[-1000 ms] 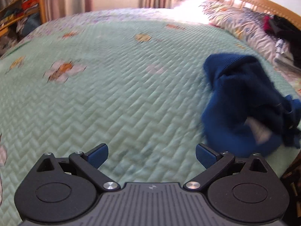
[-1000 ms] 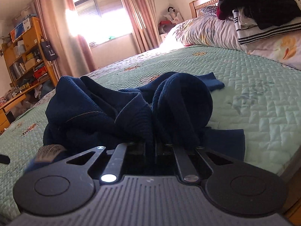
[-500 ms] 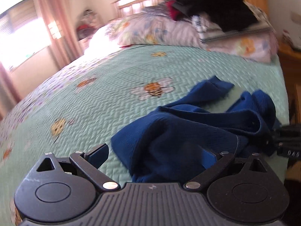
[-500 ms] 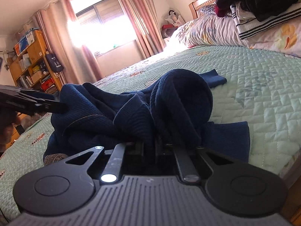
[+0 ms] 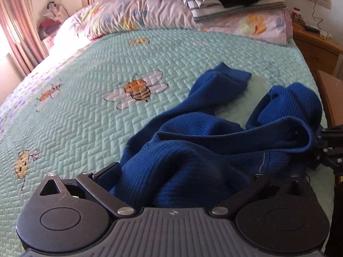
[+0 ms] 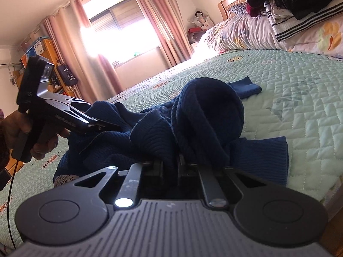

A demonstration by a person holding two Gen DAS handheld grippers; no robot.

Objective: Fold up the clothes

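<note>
A crumpled dark blue knit sweater [image 5: 214,132] lies near the edge of a green quilted bed [image 5: 85,111]. My left gripper [image 5: 182,175] is open, its fingers wide apart with a bunch of the sweater between them; the right fingertip is hidden under the fabric. From the right wrist view the left gripper [image 6: 107,125] comes in from the left in a person's hand [image 6: 45,137], its tips at the sweater [image 6: 210,107]. My right gripper [image 6: 169,162] pinches a fold of the sweater, and its jaws are opening slightly. It also shows as the right gripper [image 5: 328,147] at the frame's edge.
Floral pillows [image 5: 150,15] with a stack of folded clothes [image 5: 231,0] lie at the head of the bed. A wooden nightstand [image 5: 317,47] stands beside it. The bed's edge [image 6: 334,192] runs close by the right gripper. Curtains and a bright window [image 6: 128,38] are beyond.
My left gripper has swung across the bed to the sweater and rolled; the fabric now sits between its open fingers. The right gripper has stayed in place on its fold.
</note>
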